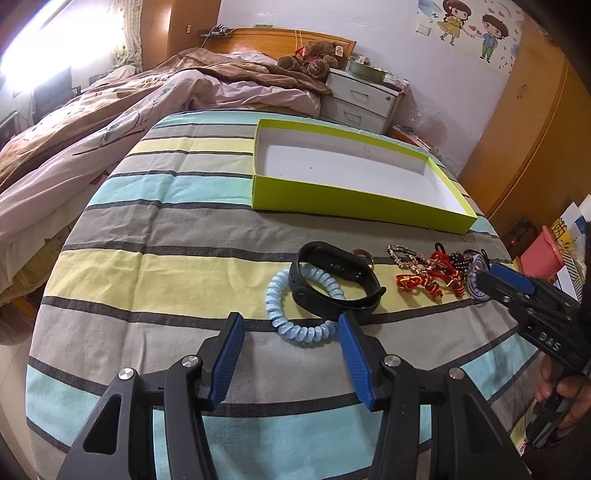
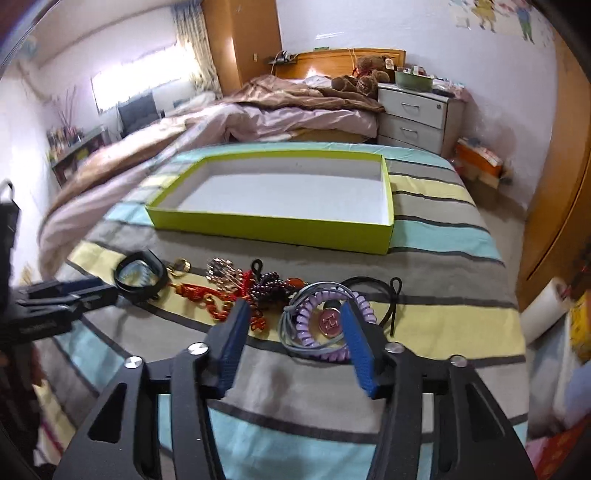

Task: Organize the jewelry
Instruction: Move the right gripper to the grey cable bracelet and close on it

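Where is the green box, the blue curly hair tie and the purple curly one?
green box (image 1: 354,201), left wrist view, on its near outer wall.
blue curly hair tie (image 1: 291,326), left wrist view, on its near coils.
purple curly hair tie (image 2: 364,301), right wrist view, on its far right coils.

This is a bedroom in a home. An unmade bed (image 2: 280,107) with a wooden headboard (image 2: 347,61) stands against the far wall, a teddy bear (image 1: 314,59) sitting on its rumpled covers. Beside it is a white nightstand (image 2: 417,110) with two drawers (its top crowded with small things). Cartoon stickers of a boy and girl (image 1: 469,26) decorate the wall, wooden wardrobes (image 1: 532,122) line one side, and a curtained window (image 2: 147,74) lets in daylight.
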`<control>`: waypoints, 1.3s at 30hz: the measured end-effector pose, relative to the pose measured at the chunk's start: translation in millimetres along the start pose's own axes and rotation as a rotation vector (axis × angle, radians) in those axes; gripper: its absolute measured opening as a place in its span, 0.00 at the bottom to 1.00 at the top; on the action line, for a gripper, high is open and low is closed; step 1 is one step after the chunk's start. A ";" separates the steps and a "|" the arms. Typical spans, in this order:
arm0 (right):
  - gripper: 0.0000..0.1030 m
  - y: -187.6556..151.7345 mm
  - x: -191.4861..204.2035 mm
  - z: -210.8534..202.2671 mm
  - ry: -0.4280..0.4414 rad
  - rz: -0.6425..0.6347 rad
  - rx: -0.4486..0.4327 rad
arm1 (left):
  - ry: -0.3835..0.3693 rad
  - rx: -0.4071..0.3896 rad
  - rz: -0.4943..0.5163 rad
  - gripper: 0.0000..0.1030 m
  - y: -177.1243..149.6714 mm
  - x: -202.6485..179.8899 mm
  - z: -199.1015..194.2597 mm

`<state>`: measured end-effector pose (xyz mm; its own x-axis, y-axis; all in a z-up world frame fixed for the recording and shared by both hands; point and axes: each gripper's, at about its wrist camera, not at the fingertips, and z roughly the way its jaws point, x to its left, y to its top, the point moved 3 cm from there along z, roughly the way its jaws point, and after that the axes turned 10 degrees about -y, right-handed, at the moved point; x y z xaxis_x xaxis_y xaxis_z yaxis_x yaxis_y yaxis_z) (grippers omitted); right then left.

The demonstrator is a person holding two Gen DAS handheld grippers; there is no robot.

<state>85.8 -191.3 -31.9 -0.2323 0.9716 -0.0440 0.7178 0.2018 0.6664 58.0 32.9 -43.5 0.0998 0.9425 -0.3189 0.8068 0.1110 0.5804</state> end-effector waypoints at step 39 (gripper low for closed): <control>0.27 -2.0 9.5 13.6 0.013 -0.081 0.056 | 0.010 0.008 -0.022 0.51 19.0 -0.8 24.8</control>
<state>91.0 -180.8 -43.8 -0.2991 0.9503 -0.0863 0.7318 0.2865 0.6184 87.7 26.5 -50.8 0.0758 0.9430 -0.3240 0.8133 0.1295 0.5672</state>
